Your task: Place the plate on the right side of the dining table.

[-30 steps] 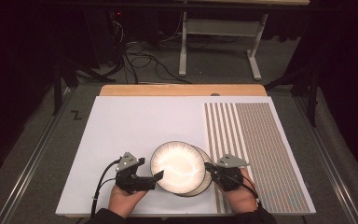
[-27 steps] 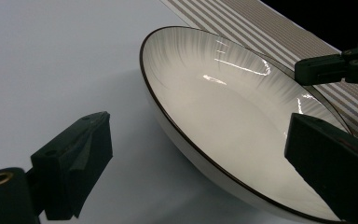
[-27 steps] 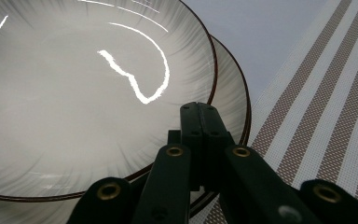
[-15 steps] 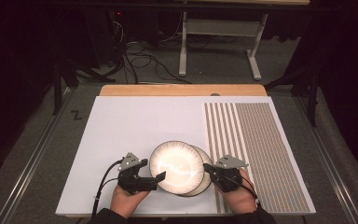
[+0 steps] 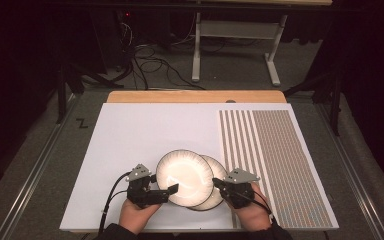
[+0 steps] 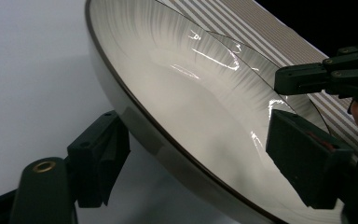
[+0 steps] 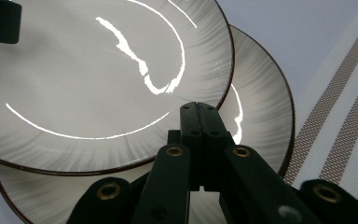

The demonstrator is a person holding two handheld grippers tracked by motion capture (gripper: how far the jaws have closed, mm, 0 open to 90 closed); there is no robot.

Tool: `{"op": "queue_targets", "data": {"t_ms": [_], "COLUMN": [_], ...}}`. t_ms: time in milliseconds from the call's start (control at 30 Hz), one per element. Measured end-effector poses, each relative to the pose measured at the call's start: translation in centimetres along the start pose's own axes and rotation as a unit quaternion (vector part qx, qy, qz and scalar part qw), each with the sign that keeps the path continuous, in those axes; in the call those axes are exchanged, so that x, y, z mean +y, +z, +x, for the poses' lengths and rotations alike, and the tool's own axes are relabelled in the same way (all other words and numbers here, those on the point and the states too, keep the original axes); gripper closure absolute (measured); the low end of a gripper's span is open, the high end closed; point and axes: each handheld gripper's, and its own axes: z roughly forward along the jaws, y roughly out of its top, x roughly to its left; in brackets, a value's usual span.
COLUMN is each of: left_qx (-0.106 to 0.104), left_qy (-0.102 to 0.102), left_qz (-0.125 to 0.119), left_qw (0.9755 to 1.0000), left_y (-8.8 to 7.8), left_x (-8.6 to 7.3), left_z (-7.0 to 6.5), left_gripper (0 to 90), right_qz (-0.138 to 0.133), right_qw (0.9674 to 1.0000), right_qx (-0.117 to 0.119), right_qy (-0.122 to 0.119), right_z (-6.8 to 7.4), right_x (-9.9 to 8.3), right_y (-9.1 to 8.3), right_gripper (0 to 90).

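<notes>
Left gripper (image 5: 166, 190) pinching upper plate (image 5: 184, 176) rim at 8 o'clock; right gripper (image 5: 216, 184) jaws pressed together over lower plate (image 7: 261, 116).

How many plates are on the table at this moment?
2. The upper plate sits between the left gripper's jaws, slid toward the left. The lower plate lies under it, showing on the right beside the right gripper. More could be hidden underneath.

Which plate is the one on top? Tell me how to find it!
Look at the white mat on the table, near the edge closest to the person. Two round white plates with dark rims overlap there between the two black tools. The top plate is the one more to the left, with its whole rim showing; it covers part of the lower plate.
</notes>
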Motion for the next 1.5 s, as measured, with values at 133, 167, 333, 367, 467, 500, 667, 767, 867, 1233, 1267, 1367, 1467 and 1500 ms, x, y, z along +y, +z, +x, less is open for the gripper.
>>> {"op": "queue_targets", "data": {"t_ms": [133, 167, 333, 367, 467, 500, 667, 767, 867, 1233, 1267, 1367, 1467, 1500], "left_qx": [0.001, 0.004, 0.006, 0.008, 0.015, 0.019, 0.034, 0.039, 0.048, 0.073, 0.074, 0.077, 0.078, 0.08], "left_qy": [-0.008, -0.009, -0.027, -0.028, -0.028, -0.027, -0.03, -0.029, -0.025, 0.004, 0.008, 0.024, 0.036, 0.038], "left_qz": [0.002, 0.004, 0.004, 0.005, 0.012, 0.021, 0.032, 0.027, 0.018, -0.02, -0.023, -0.036, -0.047, -0.05], "left_qw": [1.0, 0.9999, 0.9996, 0.9996, 0.9994, 0.9993, 0.9985, 0.9985, 0.9984, 0.9971, 0.997, 0.9961, 0.9952, 0.9948], "left_y": [0.0, 0.0, -0.2, -0.2, -0.3, -0.2, 0.5, 0.6, 0.5, 0.3, 0.3, 0.3, 0.2, 0.2], "left_x": [0.0, 0.0, 0.1, 0.1, 0.2, 0.1, 0.3, 0.5, 0.6, 1.2, 1.2, 1.4, 1.4, 1.4], "left_z": [0.1, 0.1, 0.4, 0.4, 0.4, 0.4, 0.1, -0.1, -0.3, -0.9, -0.9, -1.2, -1.5, -1.6], "left_gripper": [27.8, 29.9, 38.7, 39.6, 50.4, 53.8, 59.7, 61.8, 64.0, 69.7, 70.2, 71.5, 72.6, 72.8], "right_qz": [0.0, -0.002, 0.0, 0.0, -0.004, -0.001, 0.001, -0.004, -0.012, -0.049, -0.053, -0.062, -0.071, -0.076], "right_qw": [1.0, 1.0, 1.0, 1.0, 1.0, 1.0, 0.9999, 0.9999, 0.9999, 0.9986, 0.9984, 0.9975, 0.9964, 0.996], "right_qx": [0.002, 0.003, 0.003, 0.002, 0.008, 0.006, 0.006, 0.006, 0.004, -0.004, -0.004, -0.007, -0.01, -0.011], "right_qy": [-0.007, -0.006, -0.004, -0.004, -0.001, -0.004, -0.013, -0.012, -0.008, 0.017, 0.018, 0.034, 0.045, 0.046], "right_z": [0.2, 0.2, 0.2, 0.2, 0.3, 0.5, 0.9, 0.8, 0.4, -1.4, -1.7, -2.7, -3.7, -3.9], "right_x": [0.1, 0.1, 0.1, 0.1, 0.2, 0.2, 0.2, 0.3, 0.4, 0.7, 0.7, 0.5, 0.3, 0.3], "right_y": [0.1, 0.1, 0.1, 0.1, 0.1, 0.2, 0.4, 0.0, -0.3, -2.5, -2.8, -3.5, -4.4, -4.6], "right_gripper": [90.0, 90.0, 90.0, 90.0, 90.0, 90.0, 90.0, 90.0, 90.0, 90.0, 90.0, 89.2, 84.7, 82.5]}}
